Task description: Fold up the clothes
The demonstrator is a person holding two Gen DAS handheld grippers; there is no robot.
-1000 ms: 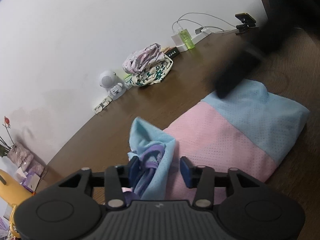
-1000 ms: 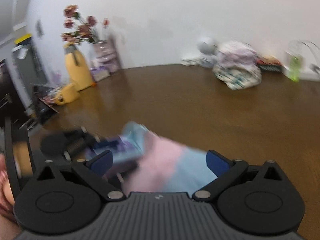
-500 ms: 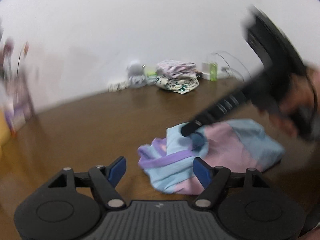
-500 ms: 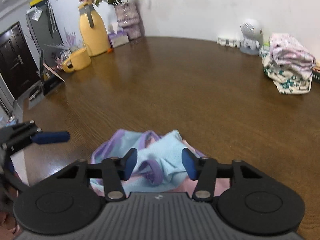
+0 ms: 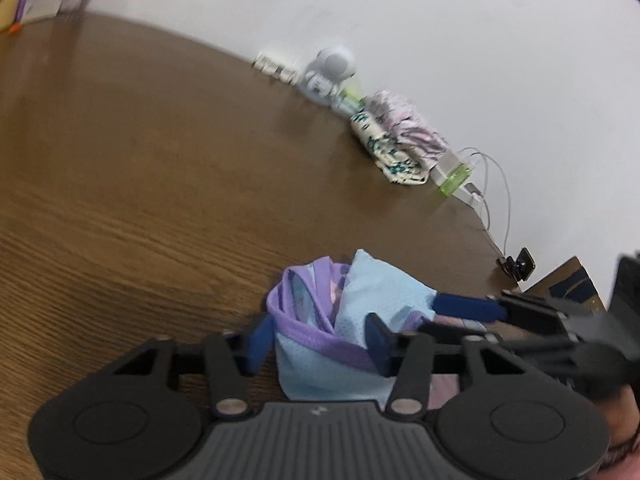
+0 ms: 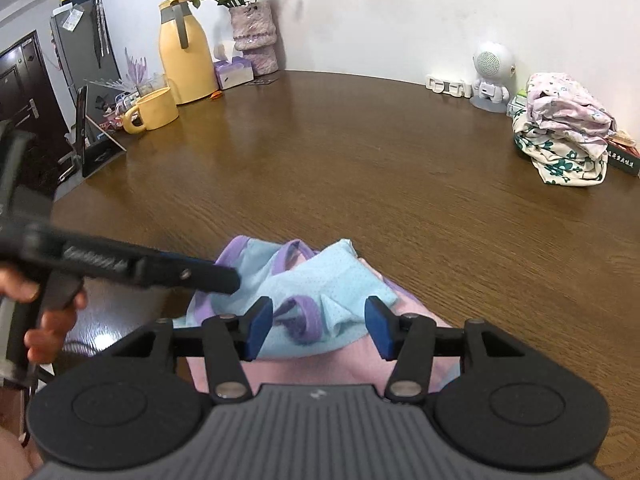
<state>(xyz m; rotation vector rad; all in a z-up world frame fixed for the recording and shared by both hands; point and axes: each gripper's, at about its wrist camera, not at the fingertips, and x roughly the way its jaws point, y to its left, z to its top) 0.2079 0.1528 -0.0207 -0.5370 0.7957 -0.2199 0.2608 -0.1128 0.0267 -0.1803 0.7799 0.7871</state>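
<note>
— Blue mesh with a purple band: in the left wrist view, where does the garment [image 5: 340, 320] lie from the left gripper [image 5: 318, 342]?

— Straight ahead and between the two pads. The bunched collar end of the garment fills the gap, and the purple band [image 5: 320, 334] runs across from one pad to the other. The jaws are closing now, with the cloth between them, but I cannot see the pads pressing it yet.

— And the right gripper [image 5: 464, 306] in this view?

— It comes in from the right side, and one of its blue fingers lies on the far side of the same bunch, touching the blue cloth. The rest of the garment goes away to the right, under that gripper.

— Now the right wrist view.

— Here the bunch lies again between the pads of the right gripper [image 6: 318, 328], and a purple loop [image 6: 302, 320] sits nearly in the middle of the gap. The jaws are opening a little; both pads stand apart from the cloth. The pink part [image 6: 320, 372] of the garment goes back under the fingers, toward the camera, so the long axis runs along the fingers, not across them.

— Which gripper is nearer for the next fold?

— Both are at the same end. The left gripper [image 6: 224, 278] touches the left edge of the bunch, so I judge that it takes hold first. The brown table [image 6: 360, 160] beyond the fingers is free.
</note>
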